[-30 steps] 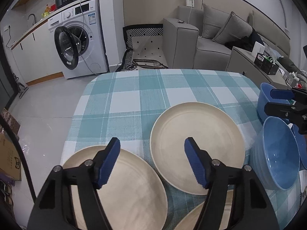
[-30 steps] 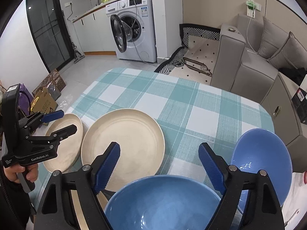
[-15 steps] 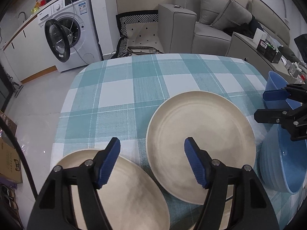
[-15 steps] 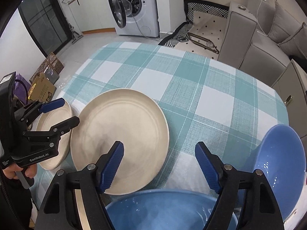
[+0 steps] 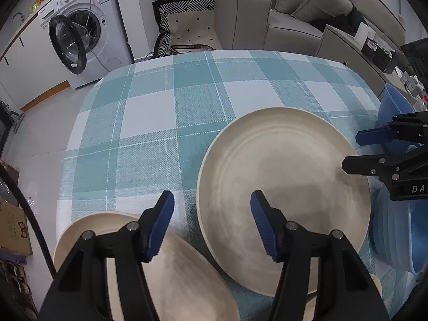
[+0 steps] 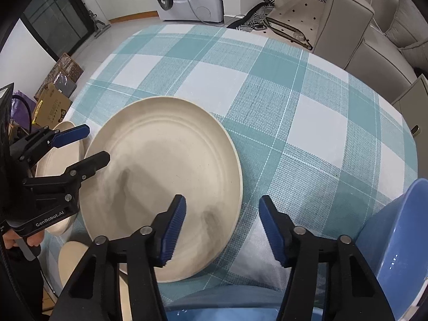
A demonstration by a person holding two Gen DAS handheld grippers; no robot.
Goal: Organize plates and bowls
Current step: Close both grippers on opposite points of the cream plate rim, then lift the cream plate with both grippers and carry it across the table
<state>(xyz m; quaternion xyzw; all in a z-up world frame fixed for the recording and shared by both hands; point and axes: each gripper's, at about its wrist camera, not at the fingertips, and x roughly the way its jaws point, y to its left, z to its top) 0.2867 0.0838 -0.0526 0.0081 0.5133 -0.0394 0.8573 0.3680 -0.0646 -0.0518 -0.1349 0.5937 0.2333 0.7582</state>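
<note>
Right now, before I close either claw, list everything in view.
Plates: three, cream; large one mid-table, one at the left edge, one partly hidden near edge.
Bowls: two, blue; right side and near edge.
Tablecloth: one, teal-white check, covering table.
Washing machine: one, white, door open, far left.
Sofa: one, grey, behind table.
Cardboard boxes: brown, floor left.
Left claw: open, jaws just narrowing, straddling the plates' gap.
Right claw: open, jaws just narrowing, empty.

Even indoor light, soft shadows on cream plate [image 6: 165, 176], sharp focus, fisheye-warped dark corners
</note>
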